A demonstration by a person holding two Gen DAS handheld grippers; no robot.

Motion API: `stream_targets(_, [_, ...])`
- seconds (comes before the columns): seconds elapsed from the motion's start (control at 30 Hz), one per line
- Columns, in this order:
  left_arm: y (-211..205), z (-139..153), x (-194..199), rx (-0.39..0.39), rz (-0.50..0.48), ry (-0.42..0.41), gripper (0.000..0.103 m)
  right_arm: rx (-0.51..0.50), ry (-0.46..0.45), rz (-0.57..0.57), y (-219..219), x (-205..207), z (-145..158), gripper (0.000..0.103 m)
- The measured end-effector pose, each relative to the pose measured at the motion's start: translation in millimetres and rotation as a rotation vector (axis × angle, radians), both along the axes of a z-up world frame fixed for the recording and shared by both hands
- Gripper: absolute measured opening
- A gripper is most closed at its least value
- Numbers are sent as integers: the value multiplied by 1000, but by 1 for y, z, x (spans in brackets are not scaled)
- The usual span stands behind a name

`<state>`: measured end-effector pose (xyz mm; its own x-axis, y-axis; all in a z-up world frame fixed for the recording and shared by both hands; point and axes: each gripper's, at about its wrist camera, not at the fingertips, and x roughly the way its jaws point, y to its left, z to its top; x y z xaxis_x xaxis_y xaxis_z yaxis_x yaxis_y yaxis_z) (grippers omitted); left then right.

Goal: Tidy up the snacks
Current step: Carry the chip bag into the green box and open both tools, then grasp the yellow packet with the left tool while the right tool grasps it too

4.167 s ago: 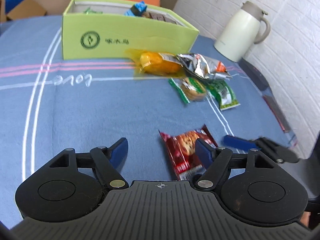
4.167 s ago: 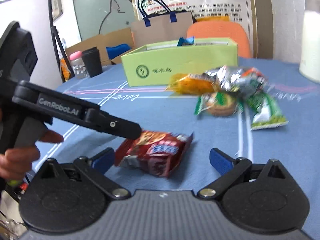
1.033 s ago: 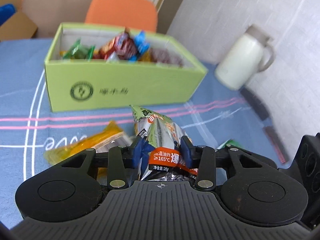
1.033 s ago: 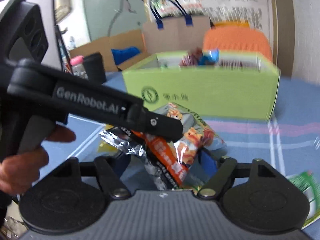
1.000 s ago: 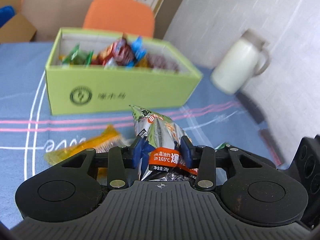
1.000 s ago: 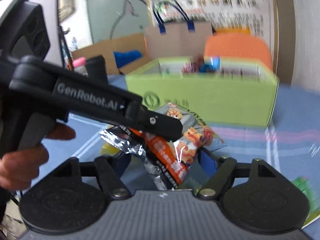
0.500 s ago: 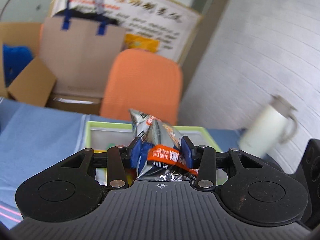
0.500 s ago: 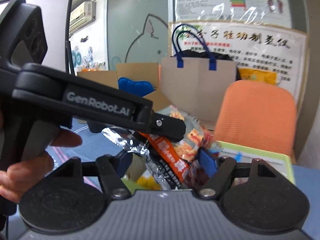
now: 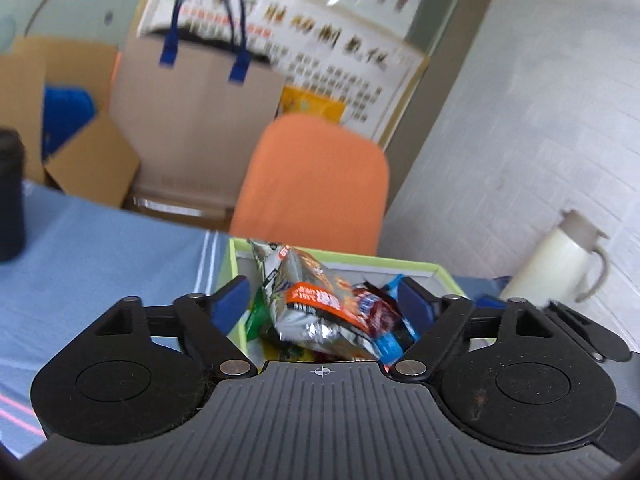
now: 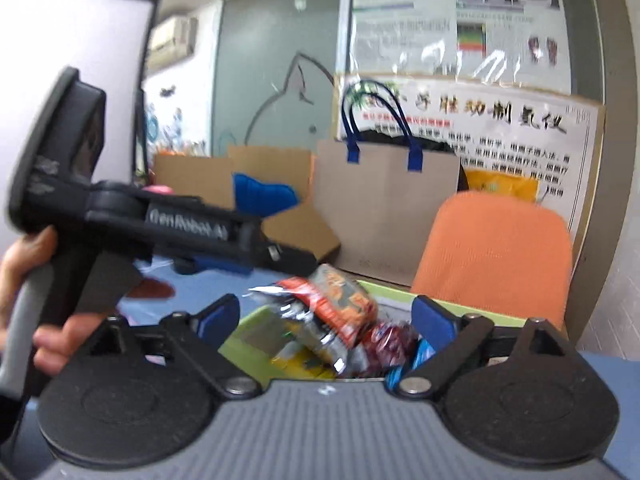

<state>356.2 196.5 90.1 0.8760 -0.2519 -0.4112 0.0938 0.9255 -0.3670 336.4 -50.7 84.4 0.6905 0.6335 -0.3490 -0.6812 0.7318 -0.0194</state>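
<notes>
And both let go: the left gripper [image 9: 322, 304] and right gripper [image 10: 326, 322] have just sprung apart, dropping the silver snack packet [image 9: 308, 304] into the green box [image 9: 436, 270], so that one looks stowed.

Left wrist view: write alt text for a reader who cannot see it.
The left hand-held gripper, jaws just opened, stands over a green box of snacks, with a silver and orange snack packet loose between its fingers. Behind are an orange chair, blue tablecloth and white jug.

Snack packet [image 9: 316, 304] in box [image 9: 436, 270], chair [image 9: 312, 184] behind
</notes>
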Motion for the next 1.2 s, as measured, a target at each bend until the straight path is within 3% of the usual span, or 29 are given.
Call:
stream_targets(0.07, [0, -3, -24, 31, -34, -4, 74, 19, 86, -13, -9, -23, -14, 93])
stream_targets(0.17, [-6, -24, -39, 87, -112, 66, 73, 40, 255, -6, -9, -49, -45, 93])
stream_targets(0.27, [-17, -50, -38, 153, -168, 177, 61, 16, 370, 5, 7, -57, -68, 93])
stream_targets(0.3, [-19, -57, -36, 169, -179, 207, 53, 6, 381, 12, 11, -59, -73, 93])
stream_targets(0.37, [-24, -67, -33, 186, -199, 259, 46, -25, 394, 4, 21, -57, -78, 93])
stream_targets(0.53, [-33, -74, -41, 193, -177, 286, 52, -86, 382, -1, 35, -44, -86, 93])
stream_targets(0.7, [-42, -76, -50, 145, -202, 314, 50, -115, 384, -10, 38, -32, -84, 93])
stream_targets(0.87, [-53, -74, -59, 137, -215, 325, 49, -121, 348, -25, 29, -48, -77, 93])
stream_targets(0.97, [-58, -74, -64, 146, -206, 319, 51, -119, 360, -34, 26, -53, -80, 93])
stream_targets(1.1, [-60, -78, -67, 149, -173, 316, 69, -115, 364, -33, 33, -52, -88, 93])
stream_targets(1.17, [-58, -88, -61, 168, -166, 355, 50, -127, 364, -13, 37, -48, -95, 91])
stream_targets(1.2, [-55, -90, -61, 158, -159, 339, 38, -124, 351, -8, 37, -49, -96, 81])
